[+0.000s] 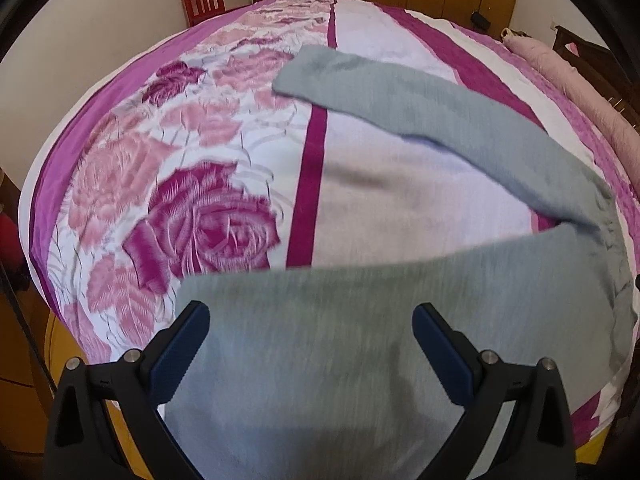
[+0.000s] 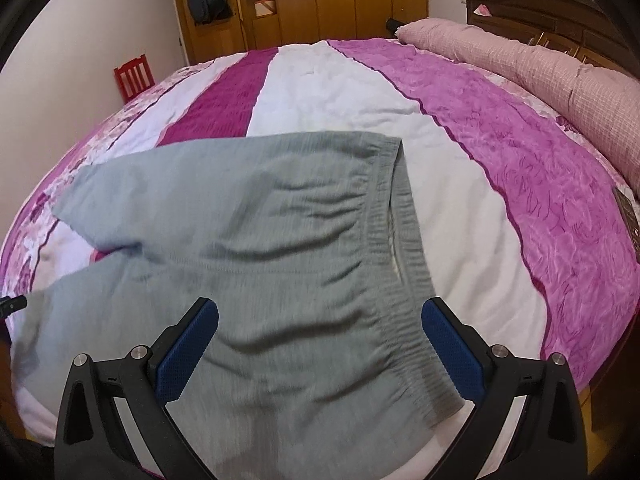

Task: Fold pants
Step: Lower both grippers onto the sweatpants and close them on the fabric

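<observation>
The near part of the pants (image 1: 360,360) runs out of the bottom of both views, and motion blur smears the knit in the left wrist view, so its lower hem cannot be made out. The pants lie flat at the near edge of the bed (image 1: 400,200), legs parted in a V: one leg reaches toward the middle of the bed, the other lies along the near edge. They are soft grey knit with a ribbed, gathered elastic waistband (image 2: 404,240) that puckers the cloth beside it.

The left gripper (image 1: 310,322) is spread wide over the near leg, pinching nothing. The right gripper (image 2: 320,316) is likewise spread, above the seat near the waistband. Whether either pad touches the cloth cannot be told. The bedspread is plush, with magenta stripes and printed roses.
</observation>
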The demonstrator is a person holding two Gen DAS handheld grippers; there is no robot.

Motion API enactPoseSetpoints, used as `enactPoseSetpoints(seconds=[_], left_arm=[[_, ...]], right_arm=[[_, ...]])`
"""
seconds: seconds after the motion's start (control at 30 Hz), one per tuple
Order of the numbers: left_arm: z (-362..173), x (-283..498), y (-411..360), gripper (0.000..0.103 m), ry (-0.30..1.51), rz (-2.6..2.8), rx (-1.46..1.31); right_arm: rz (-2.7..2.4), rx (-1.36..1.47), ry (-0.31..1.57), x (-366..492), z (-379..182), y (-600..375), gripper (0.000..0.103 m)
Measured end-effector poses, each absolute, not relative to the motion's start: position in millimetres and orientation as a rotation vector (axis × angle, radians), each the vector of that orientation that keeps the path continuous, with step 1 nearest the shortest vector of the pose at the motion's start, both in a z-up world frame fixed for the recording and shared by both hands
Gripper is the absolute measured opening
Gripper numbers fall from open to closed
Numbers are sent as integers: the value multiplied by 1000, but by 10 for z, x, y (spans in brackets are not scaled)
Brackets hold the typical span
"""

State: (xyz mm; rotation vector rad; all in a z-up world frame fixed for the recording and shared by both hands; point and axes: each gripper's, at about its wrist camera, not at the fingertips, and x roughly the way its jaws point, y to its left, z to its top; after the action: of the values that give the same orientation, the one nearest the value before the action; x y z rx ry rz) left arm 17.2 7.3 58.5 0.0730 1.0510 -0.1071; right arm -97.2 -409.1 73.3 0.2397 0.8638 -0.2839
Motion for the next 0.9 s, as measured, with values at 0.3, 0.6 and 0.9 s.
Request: enactPoseSetpoints(seconds=[0.3,0.6,0.9], left_arm=[[841,698,51,103,1020,-106,49],[981,1464,-76,103,997,-159,80],[911,2410,-409,103,1005,-223,184]], right_arm=[[-269,242,885,-640,838,-4256,103],[-300,271,904,-244,930,-4362,103],[-326,309,940,115,865,-4478,103]])
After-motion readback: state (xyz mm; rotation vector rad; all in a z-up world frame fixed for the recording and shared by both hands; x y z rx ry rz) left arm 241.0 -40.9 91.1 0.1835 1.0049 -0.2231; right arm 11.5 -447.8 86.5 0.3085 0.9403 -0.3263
